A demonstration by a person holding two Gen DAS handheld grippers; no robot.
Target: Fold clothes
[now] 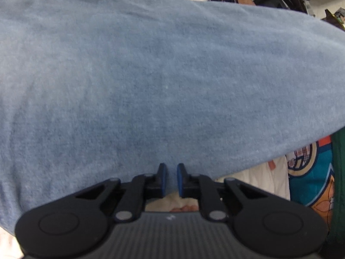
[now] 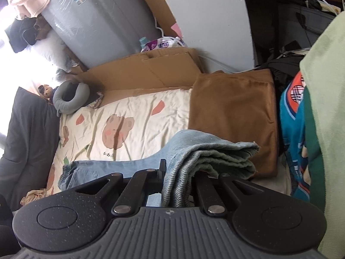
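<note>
Blue jeans [image 1: 161, 75] fill nearly the whole left wrist view, spread flat over a pale sheet. My left gripper [image 1: 171, 179] sits at their near edge, its blue pads [image 1: 162, 179] drawn close with the denim edge pinched between them. In the right wrist view, a bunched, layered end of the jeans [image 2: 204, 153] with a frayed hem is lifted off the bed. My right gripper [image 2: 179, 172] is shut on that bunch, and denim drapes over and hides its right finger. The rest of the jeans trails left and down across the bed.
A cartoon-print sheet [image 2: 120, 116] covers the bed. A folded brown garment [image 2: 232, 116] lies just beyond the jeans. A teal printed garment [image 2: 291, 133] and green cloth [image 2: 323, 86] crowd the right. Cardboard [image 2: 151, 71], a grey neck pillow [image 2: 69, 97] and a dark garment [image 2: 28, 133] line the far and left sides.
</note>
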